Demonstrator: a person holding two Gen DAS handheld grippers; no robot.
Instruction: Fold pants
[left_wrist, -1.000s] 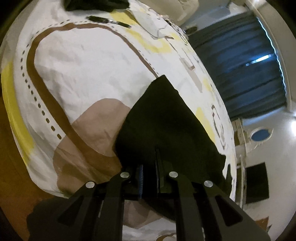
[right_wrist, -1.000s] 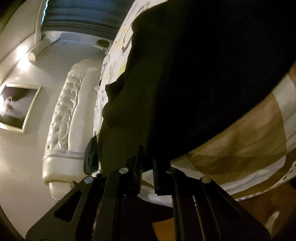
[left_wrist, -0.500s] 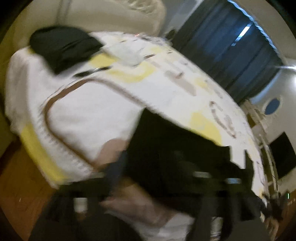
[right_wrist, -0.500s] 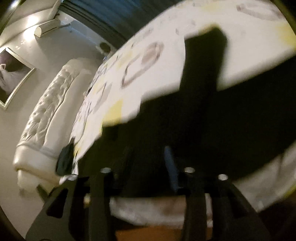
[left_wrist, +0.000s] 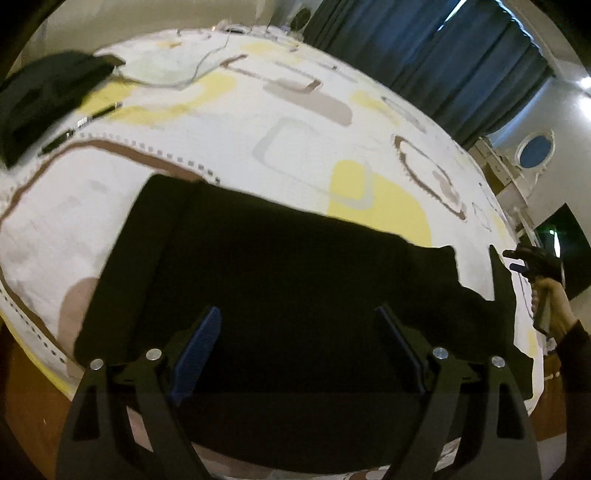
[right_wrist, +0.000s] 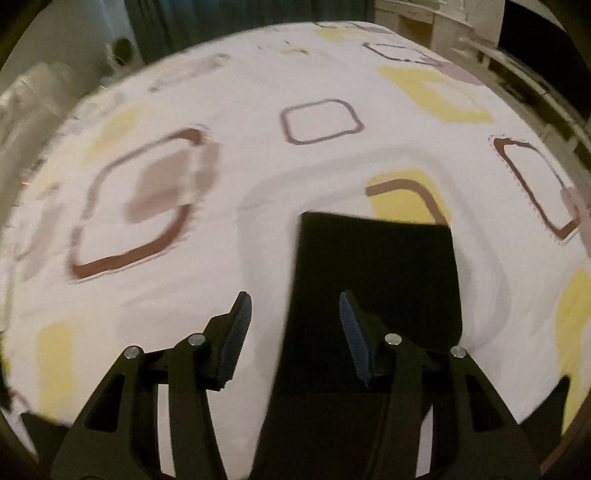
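The black pants (left_wrist: 288, 280) lie flat on the patterned bed cover (left_wrist: 280, 147), spread across its near edge. My left gripper (left_wrist: 299, 354) is open and empty, held above the pants' near side. In the right wrist view one end of the pants (right_wrist: 376, 280) lies flat under my right gripper (right_wrist: 295, 336), which is open and empty, its left finger over bare bed cover (right_wrist: 229, 184). The right gripper (left_wrist: 524, 260) in the person's hand also shows at the far right of the left wrist view.
A second dark garment (left_wrist: 48, 96) lies at the bed's far left corner, with a thin dark object (left_wrist: 81, 123) beside it. Dark blue curtains (left_wrist: 443, 55) hang behind the bed. A wooden floor (left_wrist: 22, 406) shows below the bed's edge.
Both grippers were shut on the pants a second ago; both have let go and opened. The pants now lie flat on the bed, and both grippers have lifted back.
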